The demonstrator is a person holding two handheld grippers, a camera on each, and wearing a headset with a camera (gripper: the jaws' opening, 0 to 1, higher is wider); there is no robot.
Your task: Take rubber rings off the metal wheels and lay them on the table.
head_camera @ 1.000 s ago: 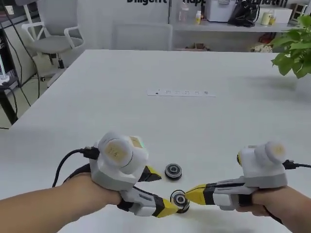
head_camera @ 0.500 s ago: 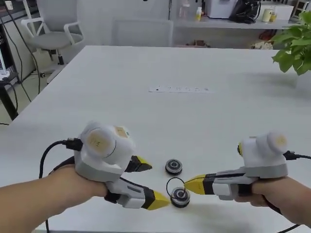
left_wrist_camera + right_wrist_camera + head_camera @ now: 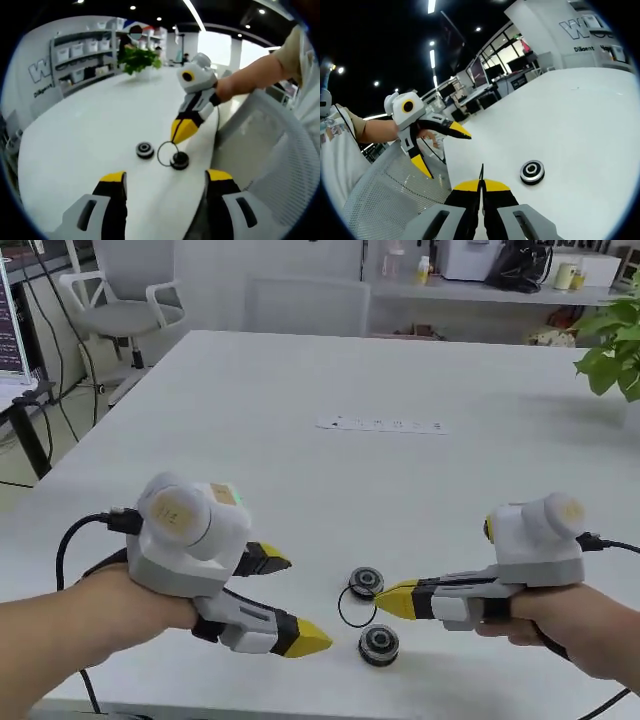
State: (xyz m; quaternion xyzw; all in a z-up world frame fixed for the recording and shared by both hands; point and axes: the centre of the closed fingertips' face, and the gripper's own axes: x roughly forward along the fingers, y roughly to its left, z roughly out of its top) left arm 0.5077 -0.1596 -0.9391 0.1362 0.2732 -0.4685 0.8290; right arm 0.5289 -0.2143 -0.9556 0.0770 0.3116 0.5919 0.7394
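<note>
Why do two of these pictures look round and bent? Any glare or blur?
Left gripper view: the fisheye lens curves the table edge, and the strip light glares. Right gripper view: same curving, dark ceiling, bright ceiling lamps. Head view: straight lines, soft even light, rubber ring sharp.

A near wheel (image 3: pixel 379 644) and a far wheel (image 3: pixel 366 581) are set close together by the front edge of the table (image 3: pixel 300 440). The rubber ring (image 3: pixel 355 607) is pinched between them in the right gripper (image 3: pixel 383 600), possibly touching the near wheel. The left gripper (image 3: pixel 305 601) is held to their left. A power strip (image 3: pixel 380 425) is laid well behind.
</note>
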